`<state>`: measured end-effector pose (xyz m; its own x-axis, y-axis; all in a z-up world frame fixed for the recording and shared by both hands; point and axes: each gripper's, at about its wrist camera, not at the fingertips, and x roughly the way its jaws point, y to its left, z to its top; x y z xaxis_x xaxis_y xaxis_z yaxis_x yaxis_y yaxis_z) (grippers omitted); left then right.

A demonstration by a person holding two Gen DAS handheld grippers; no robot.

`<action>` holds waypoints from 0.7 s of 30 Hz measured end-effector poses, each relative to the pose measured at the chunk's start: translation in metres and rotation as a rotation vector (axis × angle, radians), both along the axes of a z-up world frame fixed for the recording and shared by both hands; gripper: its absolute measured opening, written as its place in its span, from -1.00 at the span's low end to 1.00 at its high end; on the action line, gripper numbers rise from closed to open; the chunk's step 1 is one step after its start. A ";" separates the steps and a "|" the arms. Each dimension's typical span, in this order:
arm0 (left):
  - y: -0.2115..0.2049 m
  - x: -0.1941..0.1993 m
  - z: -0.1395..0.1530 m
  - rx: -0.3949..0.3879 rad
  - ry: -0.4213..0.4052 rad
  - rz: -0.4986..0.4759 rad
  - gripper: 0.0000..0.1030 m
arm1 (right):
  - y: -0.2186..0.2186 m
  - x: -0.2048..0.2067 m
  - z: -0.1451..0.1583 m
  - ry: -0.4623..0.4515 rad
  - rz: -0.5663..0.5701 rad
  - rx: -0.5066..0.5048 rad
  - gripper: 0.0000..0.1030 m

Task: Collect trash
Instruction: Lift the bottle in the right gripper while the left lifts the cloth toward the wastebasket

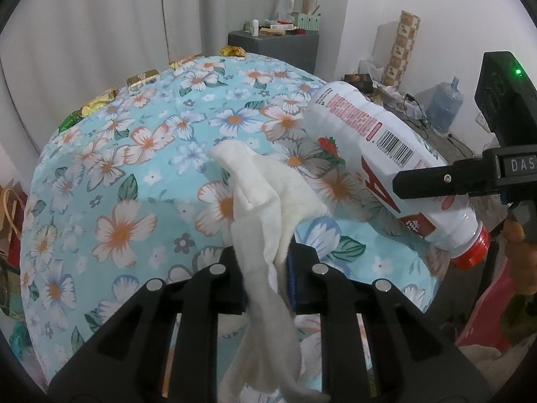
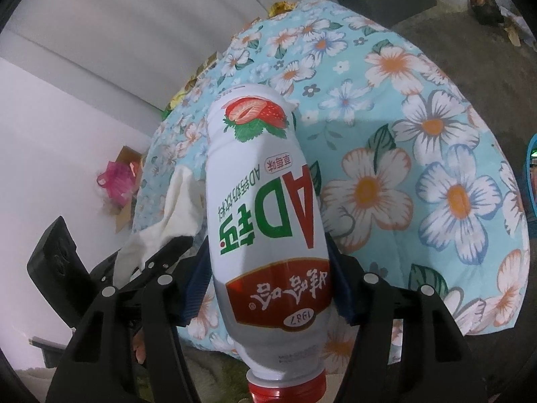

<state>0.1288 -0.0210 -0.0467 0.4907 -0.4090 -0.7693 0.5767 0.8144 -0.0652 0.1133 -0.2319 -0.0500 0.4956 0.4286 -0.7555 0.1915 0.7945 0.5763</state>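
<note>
A crumpled white tissue (image 1: 268, 181) hangs from my left gripper (image 1: 265, 268), which is shut on it just above the floral tablecloth (image 1: 134, 154). Its loose end trails down between the arms. A white strawberry drink bottle (image 2: 265, 201) with a red cap is lifted off the cloth, cap toward the camera, and my right gripper (image 2: 268, 288) is shut on its lower body. In the left wrist view the bottle (image 1: 369, 141) tilts at the right, with one black finger (image 1: 436, 179) across it. The right wrist view shows the tissue (image 2: 167, 215) and left gripper (image 2: 161, 252) at the bottle's left.
Gold and green wrappers (image 1: 141, 77) lie along the table's far edge. Behind stand a curtain, a grey cabinet (image 1: 272, 43) with small items, and a water jug (image 1: 446, 100) on the floor. A pink bag (image 2: 117, 181) sits in a box at left.
</note>
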 end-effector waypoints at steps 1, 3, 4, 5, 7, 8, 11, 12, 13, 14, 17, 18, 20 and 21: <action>0.000 -0.001 0.001 0.000 -0.005 0.000 -0.71 | 0.000 -0.002 0.002 -0.004 -0.001 0.000 0.17; 0.001 -0.003 0.004 0.000 -0.013 0.001 -0.71 | -0.002 -0.005 0.004 -0.010 -0.004 -0.001 0.17; 0.001 -0.005 0.006 0.000 -0.018 0.002 -0.71 | -0.001 -0.006 0.005 -0.011 -0.006 -0.001 0.17; 0.002 -0.005 0.007 -0.002 -0.022 0.003 -0.71 | -0.001 -0.007 0.006 -0.013 -0.008 0.000 0.17; 0.003 -0.007 0.010 -0.004 -0.031 0.005 -0.71 | -0.001 -0.010 0.008 -0.018 -0.010 0.002 0.17; 0.003 -0.008 0.011 -0.004 -0.034 0.005 -0.71 | -0.002 -0.011 0.009 -0.020 -0.011 0.004 0.17; 0.004 -0.012 0.015 -0.005 -0.046 0.006 -0.71 | -0.001 -0.015 0.012 -0.026 -0.015 0.007 0.17; 0.005 -0.014 0.017 -0.006 -0.050 0.007 -0.71 | -0.001 -0.017 0.013 -0.029 -0.016 0.007 0.17; 0.005 -0.016 0.019 -0.008 -0.053 0.007 -0.71 | 0.000 -0.018 0.015 -0.032 -0.017 0.007 0.17; 0.006 -0.017 0.020 -0.009 -0.056 0.008 -0.71 | 0.000 -0.019 0.016 -0.034 -0.018 0.006 0.17; 0.006 -0.020 0.024 -0.012 -0.065 0.010 -0.71 | 0.001 -0.021 0.019 -0.042 -0.021 0.006 0.16; 0.007 -0.022 0.026 -0.013 -0.069 0.011 -0.71 | 0.001 -0.021 0.021 -0.046 -0.021 0.007 0.16; 0.008 -0.023 0.028 -0.014 -0.075 0.011 -0.71 | 0.001 -0.023 0.023 -0.052 -0.022 0.007 0.16; 0.008 -0.026 0.030 -0.016 -0.080 0.012 -0.71 | 0.001 -0.024 0.024 -0.055 -0.023 0.008 0.16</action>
